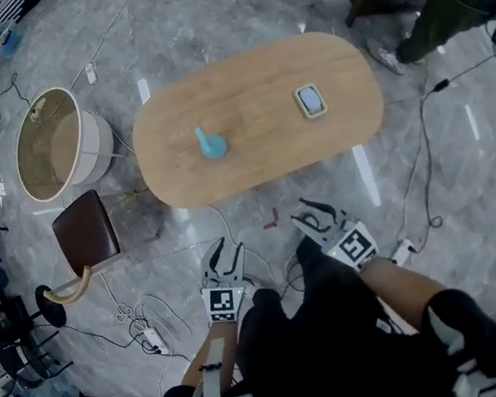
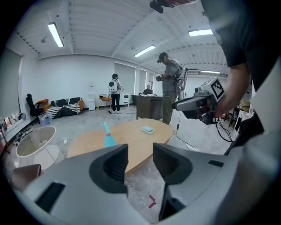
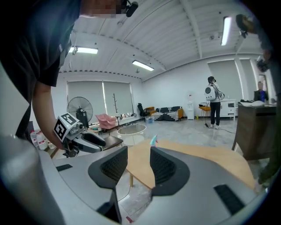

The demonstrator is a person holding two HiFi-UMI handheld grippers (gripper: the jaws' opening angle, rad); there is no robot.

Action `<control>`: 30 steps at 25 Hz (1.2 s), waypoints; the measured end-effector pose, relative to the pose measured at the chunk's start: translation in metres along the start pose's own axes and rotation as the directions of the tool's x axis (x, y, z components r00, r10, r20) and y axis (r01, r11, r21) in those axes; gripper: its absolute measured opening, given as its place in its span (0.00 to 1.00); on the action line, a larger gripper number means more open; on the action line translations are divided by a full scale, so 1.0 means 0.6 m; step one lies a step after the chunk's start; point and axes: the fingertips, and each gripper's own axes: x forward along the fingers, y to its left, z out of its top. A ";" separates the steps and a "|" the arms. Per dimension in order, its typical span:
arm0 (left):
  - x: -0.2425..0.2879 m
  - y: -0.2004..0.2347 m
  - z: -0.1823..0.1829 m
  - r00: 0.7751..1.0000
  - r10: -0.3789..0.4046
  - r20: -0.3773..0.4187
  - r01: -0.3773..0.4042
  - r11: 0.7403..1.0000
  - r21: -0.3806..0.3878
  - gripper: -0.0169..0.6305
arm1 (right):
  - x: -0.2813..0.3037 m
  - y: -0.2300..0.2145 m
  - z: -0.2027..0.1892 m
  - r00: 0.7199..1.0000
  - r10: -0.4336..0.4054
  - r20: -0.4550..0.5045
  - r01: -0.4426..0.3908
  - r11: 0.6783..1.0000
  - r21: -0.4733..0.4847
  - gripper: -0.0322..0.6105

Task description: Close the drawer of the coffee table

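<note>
Wooden worktop (image 1: 256, 134): no open drawer visible | left claw (image 1: 226, 252), right claw (image 1: 306, 213): both open, empty | next: probably locate drawer front, push.

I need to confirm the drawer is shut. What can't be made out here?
- Drawer: the head view shows only the top of the oval wooden coffee table; its sides are hidden underneath.
- Table's near side: in the gripper views, the left tool and right tool cover much of it; no drawer front shows.
- Small pale rectangular object: too small to identify.
</note>
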 end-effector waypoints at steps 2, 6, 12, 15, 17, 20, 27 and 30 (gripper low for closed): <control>-0.017 -0.002 0.043 1.000 -0.005 0.017 0.004 1.000 0.022 0.27 | -0.025 -0.013 0.047 0.999 -0.013 0.035 0.013 1.000 -0.012 0.28; -0.052 0.003 0.150 0.996 0.006 0.083 -0.011 0.998 0.057 0.27 | -0.070 -0.028 0.134 0.995 -0.025 0.096 0.029 0.999 -0.045 0.28; -0.088 0.007 0.312 0.977 0.064 0.201 -0.078 0.995 0.061 0.27 | -0.120 -0.047 0.243 0.983 0.028 0.183 -0.010 0.995 -0.094 0.28; -0.117 0.014 0.389 0.960 0.097 0.264 -0.120 0.990 0.071 0.27 | -0.140 -0.045 0.303 0.973 0.071 0.219 -0.042 0.990 -0.135 0.28; -0.139 0.017 0.430 0.948 0.089 0.306 -0.120 0.989 0.084 0.27 | -0.146 -0.040 0.332 0.969 0.082 0.235 -0.044 0.985 -0.166 0.28; -0.179 0.028 0.462 0.932 0.058 0.357 -0.101 0.990 0.102 0.27 | -0.147 -0.020 0.358 0.971 0.046 0.234 -0.005 0.985 -0.172 0.28; -0.256 0.077 0.522 0.904 -0.010 0.426 -0.046 0.992 0.121 0.27 | -0.151 0.031 0.452 0.944 -0.045 0.326 0.100 0.983 -0.156 0.28; -0.298 0.110 0.555 0.881 -0.057 0.469 -0.006 0.991 0.132 0.27 | -0.132 0.062 0.506 0.934 -0.037 0.355 0.112 0.974 -0.195 0.28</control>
